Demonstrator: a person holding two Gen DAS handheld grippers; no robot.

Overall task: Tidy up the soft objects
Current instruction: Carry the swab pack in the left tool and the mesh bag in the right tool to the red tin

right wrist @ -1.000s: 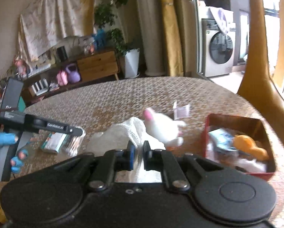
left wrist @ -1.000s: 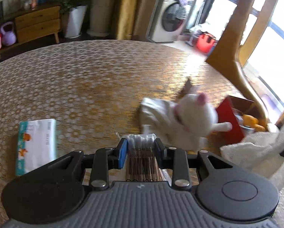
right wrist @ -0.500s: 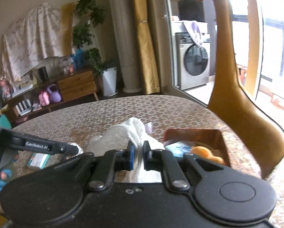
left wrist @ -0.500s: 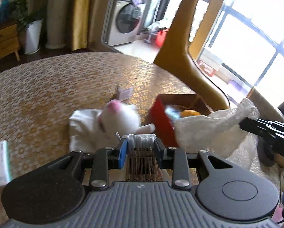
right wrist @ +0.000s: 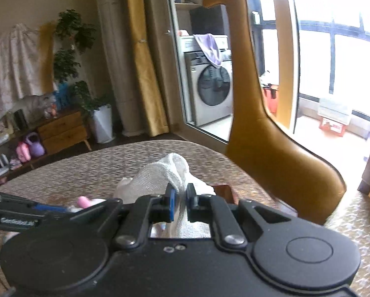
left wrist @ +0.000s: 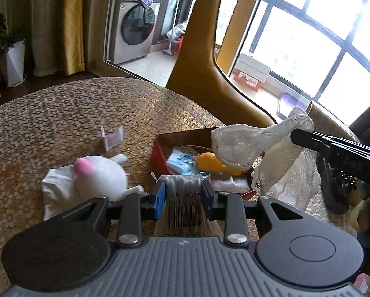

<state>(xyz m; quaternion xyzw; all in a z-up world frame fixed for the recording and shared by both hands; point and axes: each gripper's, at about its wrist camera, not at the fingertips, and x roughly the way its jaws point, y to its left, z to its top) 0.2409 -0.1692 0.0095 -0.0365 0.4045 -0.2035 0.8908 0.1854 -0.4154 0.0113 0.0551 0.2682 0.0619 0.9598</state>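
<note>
Cotton swabs pack (left wrist: 183, 185) stays clamped in the left gripper (left wrist: 183, 193), now carried from mid-table to the red box's (left wrist: 160, 153) near edge; at right, the right gripper (right wrist: 180, 198) pinches a white cloth (left wrist: 241, 146) above that box.

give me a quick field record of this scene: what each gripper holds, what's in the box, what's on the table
left hand-held gripper: shut on a pack of cotton swabs
right hand-held gripper: shut on a white towel
towel position: hanging over the right side of the red box
box contents: yellow toy, blue packet, white cloth
table: white plush toy lying on a white pouch; small pink clear packet
</note>
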